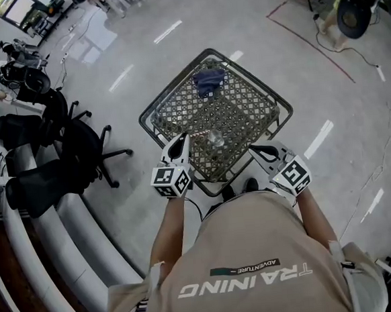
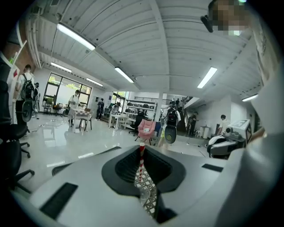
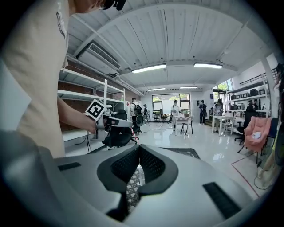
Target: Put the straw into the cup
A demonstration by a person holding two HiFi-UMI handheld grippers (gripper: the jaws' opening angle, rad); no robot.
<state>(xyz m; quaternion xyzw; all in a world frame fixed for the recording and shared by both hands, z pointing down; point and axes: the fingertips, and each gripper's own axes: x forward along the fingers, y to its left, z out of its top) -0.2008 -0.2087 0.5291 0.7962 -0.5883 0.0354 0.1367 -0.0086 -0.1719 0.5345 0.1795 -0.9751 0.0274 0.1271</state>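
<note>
While both tools hang over the near edge of the square black wire-mesh table [image 1: 252, 110], the contents are as follows.

Item 1: left gripper [image 1: 183, 141], near-left corner of the table. Its jaws are pressed together on the thin red-and-white striped straw [image 2: 141, 163], which stands upright between the pads and pokes out past their tips.

Item 2: right gripper [image 1: 261, 152], near-right corner. Its jaw tips meet with nothing between them, and only mesh shows through the gap lower down.

Item 3: small clear plastic cup [image 1: 216, 139], upright on the mesh by the near edge, between the 2 grippers and closer to the left one. The straw is just beside it, outside it.

Item 4: crumpled dark blue cloth [image 1: 209, 79], far corner of the table.

Item 5: black office chairs [image 1: 80, 144], on the floor to the left.
</note>
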